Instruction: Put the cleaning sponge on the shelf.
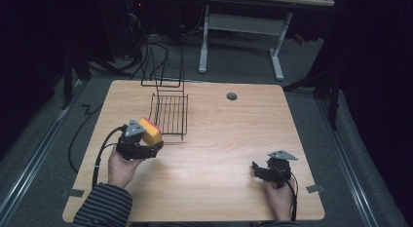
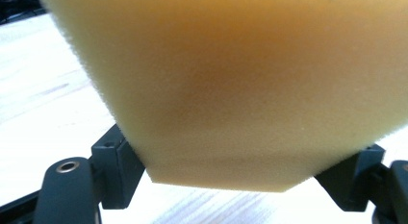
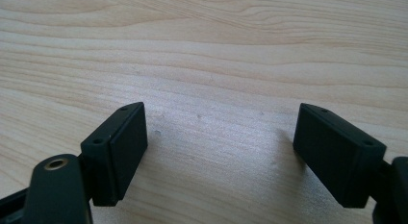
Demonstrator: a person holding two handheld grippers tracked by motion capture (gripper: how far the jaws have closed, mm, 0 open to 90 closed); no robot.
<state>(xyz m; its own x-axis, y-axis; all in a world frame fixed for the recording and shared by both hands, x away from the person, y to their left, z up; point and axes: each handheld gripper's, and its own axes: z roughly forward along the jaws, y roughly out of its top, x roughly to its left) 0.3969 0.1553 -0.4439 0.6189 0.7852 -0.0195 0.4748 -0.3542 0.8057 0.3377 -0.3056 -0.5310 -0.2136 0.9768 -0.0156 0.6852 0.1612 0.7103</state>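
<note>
A yellow sponge (image 1: 150, 131) with a red top layer is held just above the table at the left, right beside the front left corner of a black wire rack (image 1: 170, 112). My left gripper (image 1: 146, 139) is shut on the sponge. Seen from the left gripper view, the yellow foam (image 2: 240, 89) fills the space between both jaws, pinched at its lower end. My right gripper (image 1: 260, 171) rests low over the table at the front right. Its jaws stand wide apart, and the right gripper view has only bare wood (image 3: 216, 80) between them.
The wire rack stands at the back left of the wooden table (image 1: 219, 154), with an upright wire frame (image 1: 163, 66) behind it. A round cable hole (image 1: 232, 96) sits near the far edge. A white desk frame (image 1: 241, 37) and cables lie on the floor beyond.
</note>
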